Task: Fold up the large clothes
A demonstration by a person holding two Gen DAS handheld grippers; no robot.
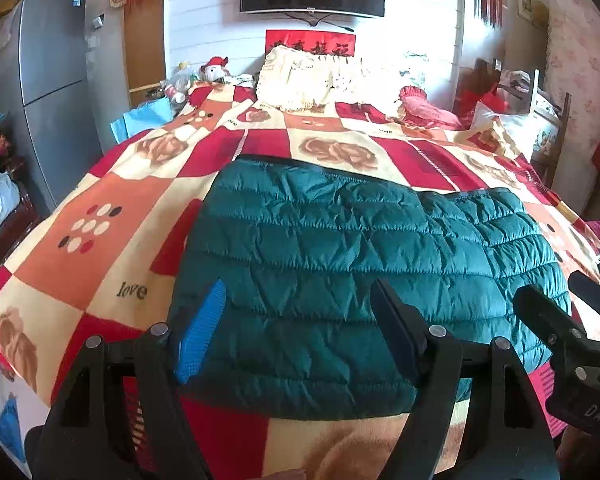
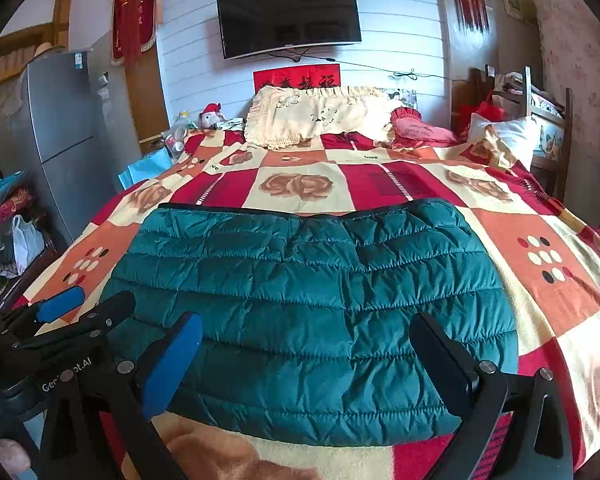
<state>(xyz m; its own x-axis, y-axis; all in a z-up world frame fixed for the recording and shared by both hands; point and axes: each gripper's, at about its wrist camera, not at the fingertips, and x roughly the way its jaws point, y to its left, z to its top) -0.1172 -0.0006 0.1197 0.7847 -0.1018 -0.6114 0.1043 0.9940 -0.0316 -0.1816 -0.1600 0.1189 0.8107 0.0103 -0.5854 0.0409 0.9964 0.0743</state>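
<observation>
Blanket (image 1: 112,240) print "love" (lowercase, black)

Teal quilted jacket (image 2: 308,300) is lying there, stitched in rows; the blanket (image 2: 540,320) is showing red, orange and cream checks with brown roses and dots.

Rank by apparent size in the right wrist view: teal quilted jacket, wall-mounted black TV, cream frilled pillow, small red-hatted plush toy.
1. Teal quilted jacket, though nearest
2-3. Cream frilled pillow and black TV, alike
4. Plush toy
</observation>
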